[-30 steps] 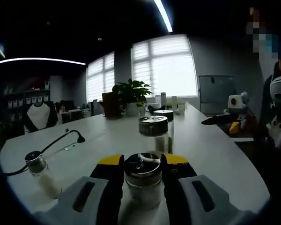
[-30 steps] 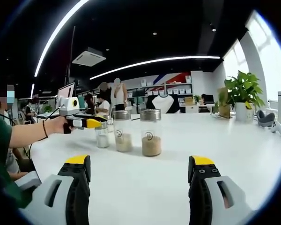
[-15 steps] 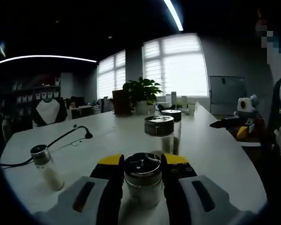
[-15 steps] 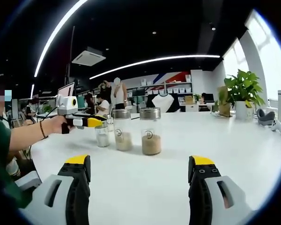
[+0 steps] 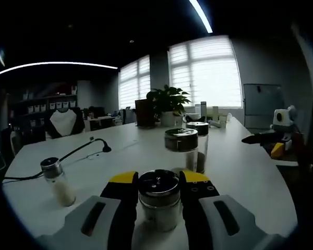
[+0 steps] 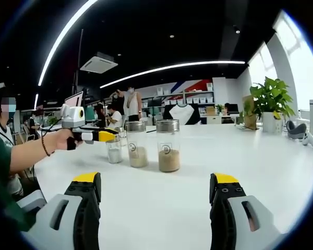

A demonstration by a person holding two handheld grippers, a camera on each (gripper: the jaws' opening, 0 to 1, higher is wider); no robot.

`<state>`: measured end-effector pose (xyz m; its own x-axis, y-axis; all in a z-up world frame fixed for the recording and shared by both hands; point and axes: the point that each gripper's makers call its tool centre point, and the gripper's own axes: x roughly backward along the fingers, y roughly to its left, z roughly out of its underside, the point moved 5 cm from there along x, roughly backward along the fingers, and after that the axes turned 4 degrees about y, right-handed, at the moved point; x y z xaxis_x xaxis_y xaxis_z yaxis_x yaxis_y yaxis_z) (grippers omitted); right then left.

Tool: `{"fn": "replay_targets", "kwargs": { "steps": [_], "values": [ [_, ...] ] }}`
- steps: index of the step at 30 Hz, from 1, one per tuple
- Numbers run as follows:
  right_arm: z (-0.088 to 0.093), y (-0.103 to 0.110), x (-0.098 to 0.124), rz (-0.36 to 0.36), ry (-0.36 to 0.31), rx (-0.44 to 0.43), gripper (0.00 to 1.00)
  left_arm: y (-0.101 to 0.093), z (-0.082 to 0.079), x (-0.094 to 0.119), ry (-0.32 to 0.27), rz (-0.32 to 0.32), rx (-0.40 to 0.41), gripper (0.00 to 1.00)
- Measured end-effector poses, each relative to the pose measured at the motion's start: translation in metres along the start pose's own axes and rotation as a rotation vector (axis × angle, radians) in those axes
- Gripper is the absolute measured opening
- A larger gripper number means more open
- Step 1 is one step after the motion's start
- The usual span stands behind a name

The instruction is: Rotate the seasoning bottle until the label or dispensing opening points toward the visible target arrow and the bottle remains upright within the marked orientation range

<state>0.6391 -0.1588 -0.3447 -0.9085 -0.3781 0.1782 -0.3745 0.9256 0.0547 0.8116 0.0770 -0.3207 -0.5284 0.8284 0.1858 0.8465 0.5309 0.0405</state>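
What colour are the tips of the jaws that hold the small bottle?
Yellow, on black jaws. The left gripper shows this best in the left gripper view, closed on the bottle.

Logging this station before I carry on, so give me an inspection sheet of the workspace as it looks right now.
Surface: white table, wide and bare toward the right gripper.
Job's things: small seasoning bottle upright between the left gripper's jaws.
Clutter: two taller jars with tan contents; a small shaker lying apart.
Grippers: left gripper shut on the seasoning bottle; right gripper open, holding nothing.
Cables: black cable across the table.
Surroundings: potted plant, bright windows, people at desks.
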Motion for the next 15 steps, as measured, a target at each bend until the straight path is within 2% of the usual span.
{"fn": "replay_targets", "kwargs": {
  "steps": [7, 15],
  "values": [
    [0.0002, 0.0009, 0.0006, 0.0, 0.0, 0.001, 0.88, -0.0051, 0.0, 0.0, -0.007, -0.038, 0.008, 0.33],
    [0.0016, -0.0005, 0.0015, 0.008, 0.007, -0.001, 0.88, -0.0094, 0.0003, 0.0001, 0.004, -0.11, 0.03, 0.33]
  ]
}}
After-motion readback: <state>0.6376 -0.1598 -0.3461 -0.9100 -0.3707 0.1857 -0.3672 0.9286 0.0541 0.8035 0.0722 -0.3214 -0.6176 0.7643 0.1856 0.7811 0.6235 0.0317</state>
